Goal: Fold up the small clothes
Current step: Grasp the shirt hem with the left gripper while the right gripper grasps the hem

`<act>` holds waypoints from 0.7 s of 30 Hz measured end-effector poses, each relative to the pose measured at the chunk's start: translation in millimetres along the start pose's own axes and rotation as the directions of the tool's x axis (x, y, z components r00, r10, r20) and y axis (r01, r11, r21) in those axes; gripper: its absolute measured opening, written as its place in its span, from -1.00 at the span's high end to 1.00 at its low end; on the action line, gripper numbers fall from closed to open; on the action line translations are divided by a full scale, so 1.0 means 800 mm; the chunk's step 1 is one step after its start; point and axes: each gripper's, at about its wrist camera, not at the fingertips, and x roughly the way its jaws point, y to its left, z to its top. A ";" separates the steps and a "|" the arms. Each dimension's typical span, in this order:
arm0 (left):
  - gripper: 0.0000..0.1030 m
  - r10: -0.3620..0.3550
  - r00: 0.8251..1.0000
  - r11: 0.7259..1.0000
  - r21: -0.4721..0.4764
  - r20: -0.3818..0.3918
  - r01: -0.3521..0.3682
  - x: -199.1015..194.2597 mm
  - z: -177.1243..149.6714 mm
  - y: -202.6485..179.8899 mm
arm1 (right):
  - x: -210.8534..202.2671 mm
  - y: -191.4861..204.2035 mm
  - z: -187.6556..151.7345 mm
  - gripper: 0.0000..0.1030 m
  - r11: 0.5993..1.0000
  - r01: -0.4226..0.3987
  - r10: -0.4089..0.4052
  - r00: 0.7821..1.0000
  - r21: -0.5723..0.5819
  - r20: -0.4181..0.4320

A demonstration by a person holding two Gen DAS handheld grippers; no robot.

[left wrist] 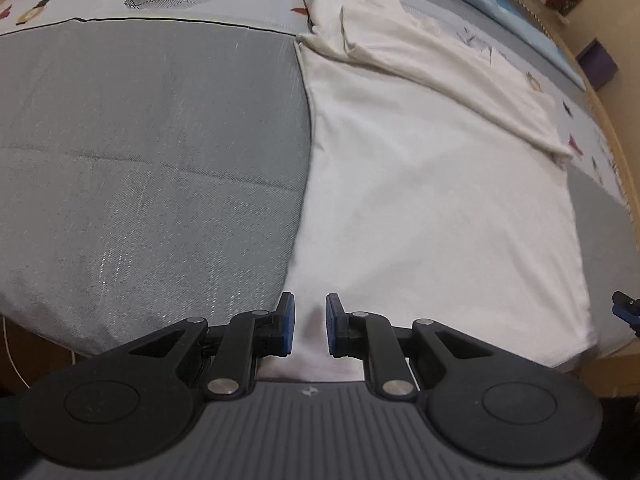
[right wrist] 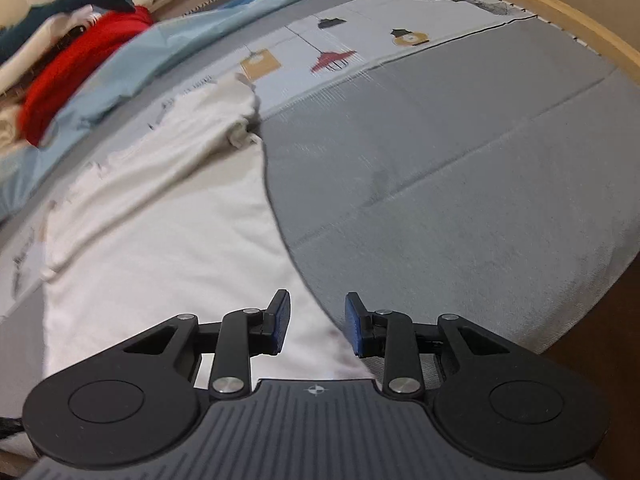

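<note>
Left gripper (left wrist: pixel 308 326): at 6 o'clock, jaws narrowly apart, nothing clamped, above the near hem of the white garment (left wrist: pixel 420 200).

Right gripper (right wrist: pixel 314 326): jaws apart, empty, over the garment's other near edge.

White garment: flat on the grey bed cover (left wrist: pixel 152 140), long axis running from 6 toward 12 o'clock, far side folded over.

Blue blanket (right wrist: pixel 160 40): beyond, at 11 o'clock.

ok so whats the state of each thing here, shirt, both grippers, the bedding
white shirt: flat on the bed, one side folded over
left gripper: open, holding nothing, over the shirt's near edge
right gripper: open, holding nothing, over the shirt's side edge
grey bed cover: spread flat, creased
light blue blanket: rumpled beyond the shirt
</note>
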 end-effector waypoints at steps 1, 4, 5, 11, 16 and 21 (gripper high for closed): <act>0.58 0.004 1.000 1.000 -0.002 -0.003 -0.004 0.002 -0.002 0.003 | 0.004 0.001 -0.007 0.37 1.000 0.003 -0.003 1.000 0.011 -0.016; 0.55 0.000 1.000 1.000 -0.027 -0.002 0.000 0.003 -0.005 0.009 | 0.015 0.005 -0.024 0.36 1.000 0.018 -0.018 0.999 0.000 -0.044; 0.54 0.000 1.000 1.000 -0.030 -0.002 0.000 0.003 -0.005 0.011 | 0.015 0.006 -0.026 0.33 0.999 0.031 -0.032 0.999 -0.012 -0.040; 0.49 0.015 0.999 1.000 -0.015 -0.039 -0.016 0.012 -0.001 0.015 | 0.022 -0.016 -0.026 0.19 0.996 0.072 -0.071 0.996 0.042 -0.045; 0.49 0.047 0.996 0.999 0.004 -0.078 -0.046 0.025 -0.005 0.012 | 0.037 -0.009 -0.030 0.19 0.997 0.076 -0.076 0.993 -0.003 -0.092; 0.49 0.054 0.995 0.999 0.002 -0.088 -0.054 0.030 -0.007 0.012 | 0.044 0.004 -0.037 0.12 0.992 0.093 -0.101 0.990 -0.081 -0.101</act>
